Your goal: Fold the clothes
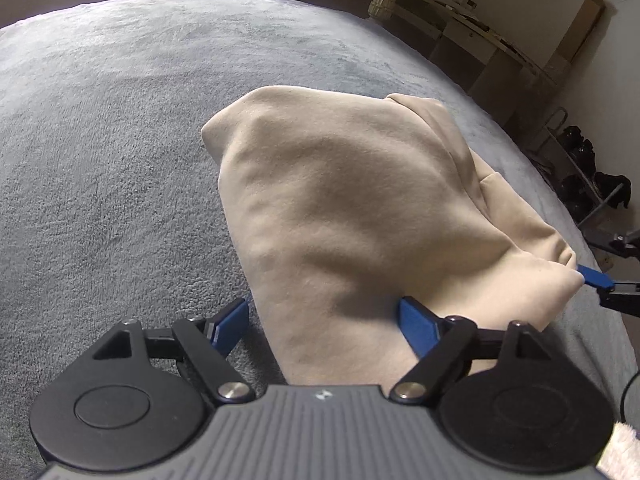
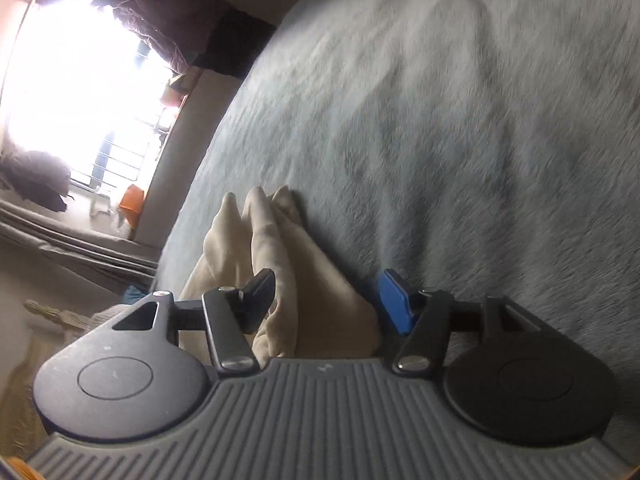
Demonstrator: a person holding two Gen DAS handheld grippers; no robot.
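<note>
A beige garment (image 1: 360,208) lies bunched and partly lifted on a grey fleece bed cover (image 1: 100,160). My left gripper (image 1: 324,320) has its blue fingers spread wide, with the near end of the cloth draped between them. My right gripper (image 2: 324,300) also has its fingers apart, with folds of the beige garment (image 2: 280,256) lying between them; one of its blue fingers (image 1: 596,276) shows at the cloth's right corner in the left wrist view. I cannot tell whether either gripper pinches the cloth.
The bed cover (image 2: 440,120) fills most of both views. Wooden slats and boards (image 1: 460,12) lean at the far right wall, and dark shoes on a rack (image 1: 580,168) stand beside the bed. A bright window (image 2: 80,80) with hanging clothes is at the left.
</note>
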